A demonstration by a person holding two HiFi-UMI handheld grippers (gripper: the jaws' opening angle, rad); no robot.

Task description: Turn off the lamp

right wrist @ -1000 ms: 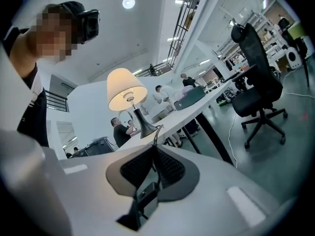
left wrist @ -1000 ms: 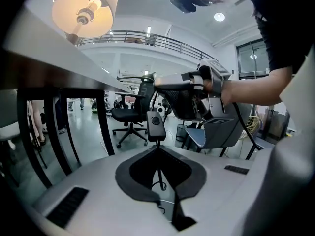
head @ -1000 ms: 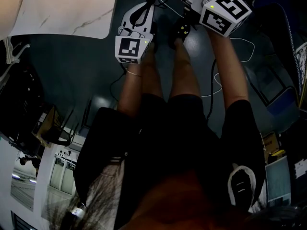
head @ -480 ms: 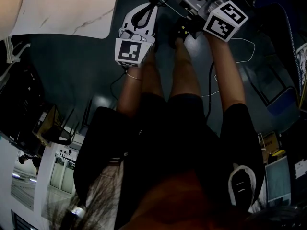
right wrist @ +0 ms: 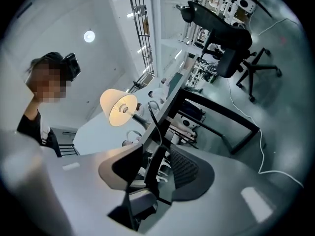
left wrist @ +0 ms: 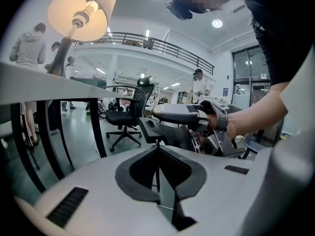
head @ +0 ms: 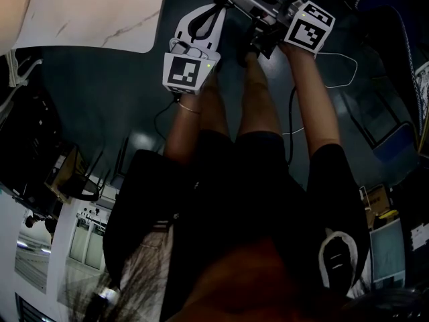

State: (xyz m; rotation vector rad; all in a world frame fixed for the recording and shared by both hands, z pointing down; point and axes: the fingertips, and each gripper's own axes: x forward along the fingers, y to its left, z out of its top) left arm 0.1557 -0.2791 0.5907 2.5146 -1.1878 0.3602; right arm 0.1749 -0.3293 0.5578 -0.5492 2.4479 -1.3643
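Lamp (left wrist: pixel 81 11) glows on the tabletop (head: pixel 94 12) near its edge. My left gripper (left wrist: pixel 157 150) pinches the cord (right wrist: pixel 153 113). My right gripper (right wrist: pixel 156 149), jaws just opened wide, straddles the switch (left wrist: pixel 146 126) untouched. Next, likely: squeeze its button.

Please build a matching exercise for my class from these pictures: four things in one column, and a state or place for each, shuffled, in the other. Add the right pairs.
Things
1. lamp
2. left gripper
3. right gripper
4. office chair

States or places
A. jaws apart, with the switch between them
B. black, standing on the floor
C. lit
D. closed on the cord

Pairs: 1-C, 2-D, 3-A, 4-B.

Note: the right gripper's jaws have just been opening.
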